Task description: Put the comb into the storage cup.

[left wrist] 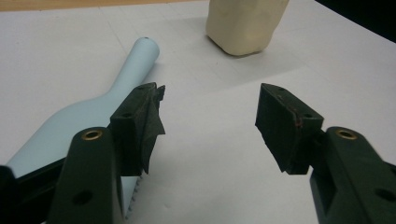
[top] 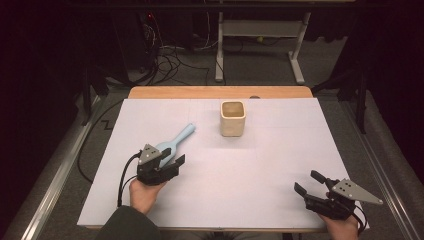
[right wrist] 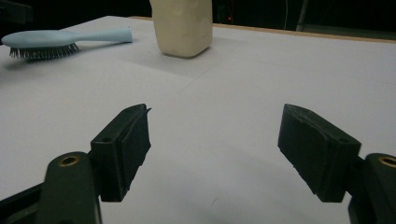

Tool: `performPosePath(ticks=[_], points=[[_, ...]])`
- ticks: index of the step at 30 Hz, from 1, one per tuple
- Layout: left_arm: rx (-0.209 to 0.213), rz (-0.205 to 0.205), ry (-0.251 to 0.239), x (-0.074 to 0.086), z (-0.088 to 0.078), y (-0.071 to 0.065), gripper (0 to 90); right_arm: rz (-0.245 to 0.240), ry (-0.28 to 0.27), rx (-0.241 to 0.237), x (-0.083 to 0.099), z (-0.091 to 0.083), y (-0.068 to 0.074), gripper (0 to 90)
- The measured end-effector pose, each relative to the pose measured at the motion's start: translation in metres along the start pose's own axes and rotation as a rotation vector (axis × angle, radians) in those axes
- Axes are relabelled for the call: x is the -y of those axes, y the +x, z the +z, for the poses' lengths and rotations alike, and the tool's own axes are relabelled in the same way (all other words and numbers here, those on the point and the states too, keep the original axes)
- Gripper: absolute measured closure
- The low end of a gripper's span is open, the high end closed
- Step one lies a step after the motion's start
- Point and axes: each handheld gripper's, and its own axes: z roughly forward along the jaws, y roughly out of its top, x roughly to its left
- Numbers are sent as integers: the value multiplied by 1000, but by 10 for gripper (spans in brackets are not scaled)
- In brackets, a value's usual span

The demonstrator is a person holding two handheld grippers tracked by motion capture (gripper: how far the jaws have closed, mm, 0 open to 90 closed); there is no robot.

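High view: your left gripper (top: 170, 161) hovers over the head of the light-blue hairbrush (top: 176, 142), jaws apart and hiding most of that head — the handle points up-right toward the cream square cup (top: 233, 119), which stands well apart on the white table sheet (top: 260, 175). Your right gripper (top: 310, 184) rests near the sheet's lower right corner, jaws apart, nothing between them.

Left gripper view: the left jaw overlaps the hairbrush (left wrist: 88, 116); its bristles show only as a thin fringe at the bottom edge. The cup (left wrist: 245, 23) is cut off at the top.

Right gripper view: the hairbrush (right wrist: 60, 41) lies bristles down at far left — the cup (right wrist: 183, 28) is cropped above.
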Motion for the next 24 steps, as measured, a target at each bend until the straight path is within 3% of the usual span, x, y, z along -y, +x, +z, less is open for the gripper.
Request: performPosePath(ticks=[10, 16, 24], points=[[5, 12, 5, -15, 16, -7, 419, 9, 5, -3, 0, 0, 0, 256], [2, 70, 27, -18, 27, -15, 410, 6, 8, -2, 0, 0, 0, 257], [7, 62, 60, -29, 40, -19, 420, 8, 6, -7, 0, 0, 0, 258]])
